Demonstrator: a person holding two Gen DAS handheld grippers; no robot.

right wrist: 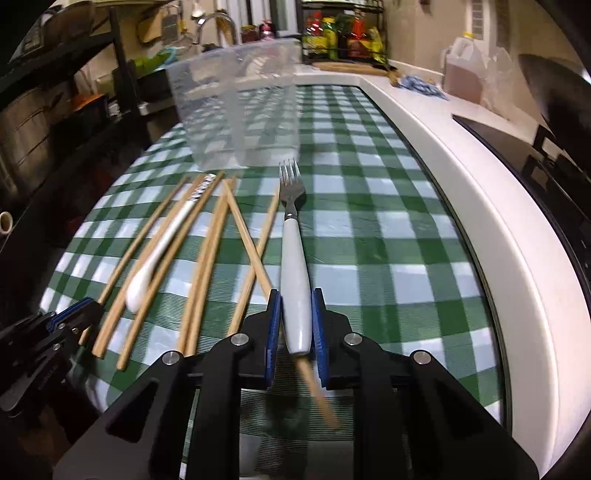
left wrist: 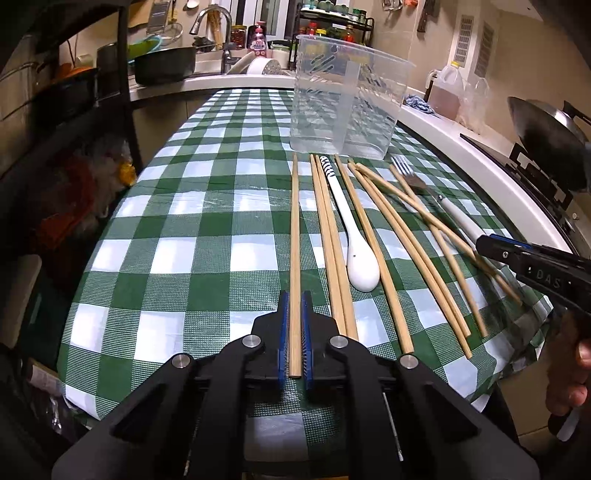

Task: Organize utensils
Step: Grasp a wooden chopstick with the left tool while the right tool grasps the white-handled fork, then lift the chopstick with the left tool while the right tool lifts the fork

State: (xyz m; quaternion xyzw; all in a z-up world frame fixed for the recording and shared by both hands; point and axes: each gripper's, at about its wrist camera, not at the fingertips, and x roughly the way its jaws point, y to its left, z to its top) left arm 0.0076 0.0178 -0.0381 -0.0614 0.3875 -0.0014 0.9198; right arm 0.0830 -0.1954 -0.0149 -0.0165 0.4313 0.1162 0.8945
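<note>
Wooden chopstick (left wrist: 294, 258) pinched in L tongs (left wrist: 294, 332), angled down at tablecloth (left wrist: 166, 221)

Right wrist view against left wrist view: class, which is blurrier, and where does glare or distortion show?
Right wrist view: motion-smeared, the clear plastic container and bamboo chopsticks soft. Left wrist view: sharp, with glare on the glossy green-and-white checked tablecloth. Both views: fisheye bends the white counter edge.

Ahead of the hand-held gripper and to its left, a faucet (left wrist: 210, 22) arches over a dark pan (left wrist: 164, 64). Straight ahead at the back stands a rack of bottles (left wrist: 332, 31). To its right sit an oil jug (left wrist: 445, 90) and a wok (left wrist: 546, 129).
</note>
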